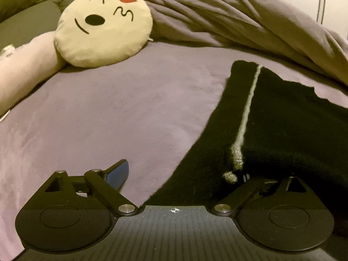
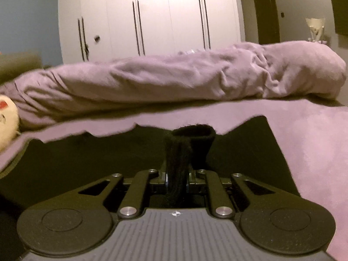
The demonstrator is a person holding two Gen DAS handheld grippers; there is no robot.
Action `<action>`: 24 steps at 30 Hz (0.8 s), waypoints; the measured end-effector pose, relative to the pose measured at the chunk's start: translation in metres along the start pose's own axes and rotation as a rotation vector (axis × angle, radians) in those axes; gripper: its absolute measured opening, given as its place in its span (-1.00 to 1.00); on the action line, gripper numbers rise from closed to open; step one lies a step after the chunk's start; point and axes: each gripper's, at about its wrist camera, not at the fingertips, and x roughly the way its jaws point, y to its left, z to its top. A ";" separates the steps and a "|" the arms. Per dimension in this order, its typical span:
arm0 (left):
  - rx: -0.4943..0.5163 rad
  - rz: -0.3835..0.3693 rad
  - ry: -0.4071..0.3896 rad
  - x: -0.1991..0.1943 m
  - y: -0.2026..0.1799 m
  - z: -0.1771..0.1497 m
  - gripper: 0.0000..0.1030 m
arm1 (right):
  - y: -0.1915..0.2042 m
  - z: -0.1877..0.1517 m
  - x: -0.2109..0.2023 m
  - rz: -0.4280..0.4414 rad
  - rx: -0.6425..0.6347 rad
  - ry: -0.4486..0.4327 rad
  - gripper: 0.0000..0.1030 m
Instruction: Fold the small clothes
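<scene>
- Black garment [image 1: 271, 119], one, lay spread on the near right part of the bed, with one pale stripe [image 1: 250, 100] running along it and ending in a knitted cord [image 1: 236, 152].
- One purple bedsheet [image 1: 108, 108] covered the bed; one bunched purple duvet [image 2: 174, 78] lay along the far side.
- One white wardrobe [image 2: 152, 17] stood beyond it, with three pairs of dark handles.
- One round cream face cushion [image 1: 102, 26] sat far left, touching one pink plush [image 1: 24, 69].
- Right gripper [image 2: 177, 174] had its jaws clamped on a raised fold of the black garment.
- Left gripper [image 1: 180, 174] had its jaws spread wide; one blue pad [image 1: 118, 174] showed, the other finger hidden under the cloth edge.
</scene>
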 end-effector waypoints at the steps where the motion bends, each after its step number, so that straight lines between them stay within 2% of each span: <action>1: 0.013 0.000 -0.006 -0.002 0.000 -0.001 0.90 | -0.006 -0.001 0.004 -0.023 0.028 0.037 -0.69; 3: 0.030 -0.005 -0.005 -0.006 0.003 -0.003 0.90 | -0.018 -0.001 0.000 0.003 0.090 0.047 -0.60; 6: 0.027 -0.022 0.005 -0.017 0.010 -0.006 0.90 | -0.022 -0.002 -0.018 -0.035 0.064 0.036 -0.42; 8: 0.027 -0.028 -0.002 -0.028 0.014 -0.011 0.88 | -0.030 -0.008 -0.035 -0.034 0.095 0.015 -0.37; 14: 0.063 -0.072 -0.028 -0.058 0.013 -0.030 0.88 | -0.067 -0.043 -0.073 0.062 0.357 0.008 -0.36; 24: 0.107 -0.108 -0.015 -0.073 -0.014 -0.042 0.89 | -0.080 -0.059 -0.097 0.109 0.567 0.036 -0.31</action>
